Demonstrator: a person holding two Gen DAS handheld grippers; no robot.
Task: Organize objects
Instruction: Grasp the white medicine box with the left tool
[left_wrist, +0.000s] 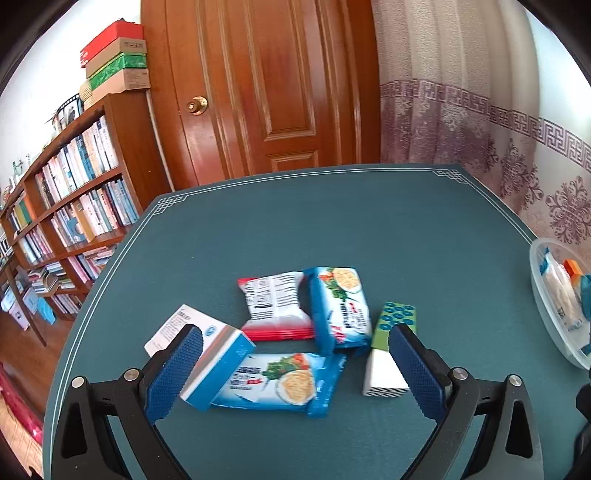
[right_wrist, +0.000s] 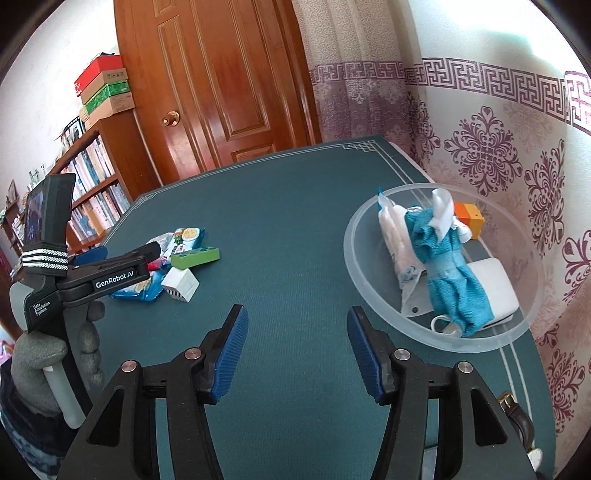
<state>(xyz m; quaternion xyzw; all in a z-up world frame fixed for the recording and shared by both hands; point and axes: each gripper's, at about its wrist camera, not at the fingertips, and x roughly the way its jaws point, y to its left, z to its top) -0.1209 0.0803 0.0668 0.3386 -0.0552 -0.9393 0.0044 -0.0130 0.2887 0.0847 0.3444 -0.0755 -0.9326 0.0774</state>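
Note:
My left gripper (left_wrist: 295, 369) hangs open and low over a cluster on the teal table (left_wrist: 332, 221). Between its fingers lies a blue noodle packet (left_wrist: 280, 384). A white-and-blue box (left_wrist: 218, 354) sits by the left pad, and a white box (left_wrist: 382, 373) and a green dotted box (left_wrist: 395, 321) by the right pad. Behind them are a red-and-white packet (left_wrist: 275, 304) and a second blue packet (left_wrist: 341, 306). My right gripper (right_wrist: 297, 347) is open over bare table with nothing between its pads. It is left of a clear bowl (right_wrist: 369, 221).
The bowl holds a teal cloth (right_wrist: 450, 269), a white packet (right_wrist: 397, 236), an orange box (right_wrist: 469, 216) and a white box (right_wrist: 495, 284). A gloved hand (right_wrist: 33, 354) holds the left gripper. A bookshelf (left_wrist: 74, 206), wooden door (left_wrist: 258, 85) and curtain (right_wrist: 498, 155) surround the table.

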